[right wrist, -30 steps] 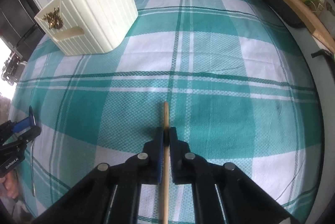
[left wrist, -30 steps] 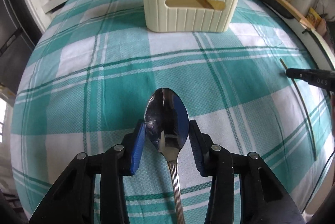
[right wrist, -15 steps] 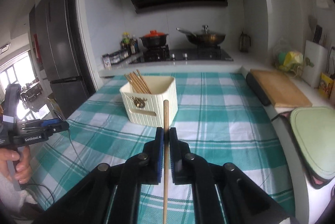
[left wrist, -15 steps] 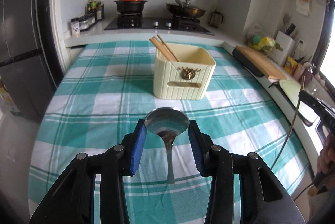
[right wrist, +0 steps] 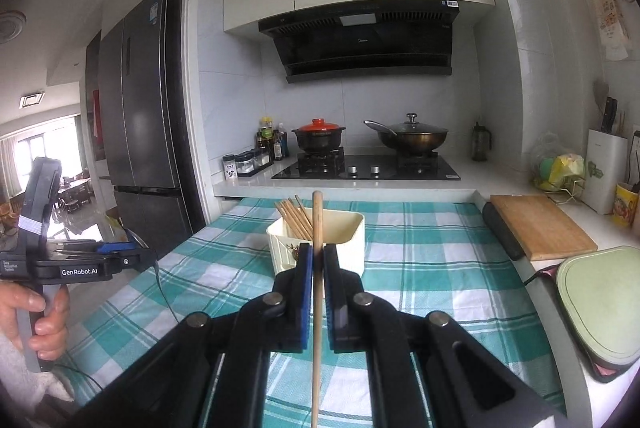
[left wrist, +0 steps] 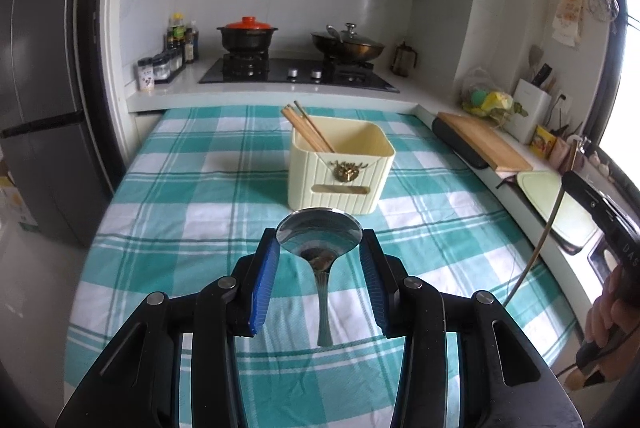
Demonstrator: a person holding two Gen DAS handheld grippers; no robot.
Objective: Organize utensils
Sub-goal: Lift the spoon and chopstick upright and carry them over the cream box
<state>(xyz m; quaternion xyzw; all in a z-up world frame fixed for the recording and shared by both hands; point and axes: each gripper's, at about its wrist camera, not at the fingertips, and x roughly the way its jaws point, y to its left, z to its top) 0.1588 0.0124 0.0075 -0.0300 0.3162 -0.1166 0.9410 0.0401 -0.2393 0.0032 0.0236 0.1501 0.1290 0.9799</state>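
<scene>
Left gripper (left wrist: 319, 246) pinches a spoon (left wrist: 320, 240); right gripper (right wrist: 318, 256) pinches a chopstick (right wrist: 317, 268). Both are held short of the holder (left wrist: 340, 163).

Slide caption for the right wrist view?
Right tool shut on a chopstick, facing the cream utensil holder on the checked tablecloth.

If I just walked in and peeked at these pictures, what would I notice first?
Probably the shiny metal spoon, pinched by its bowl in the left gripper above the teal checked tablecloth. Next, the single wooden chopstick clamped upright in the right gripper. Beyond both, in the middle of the table, sits a cream holder with more chopsticks leaning in its left corner.
</scene>
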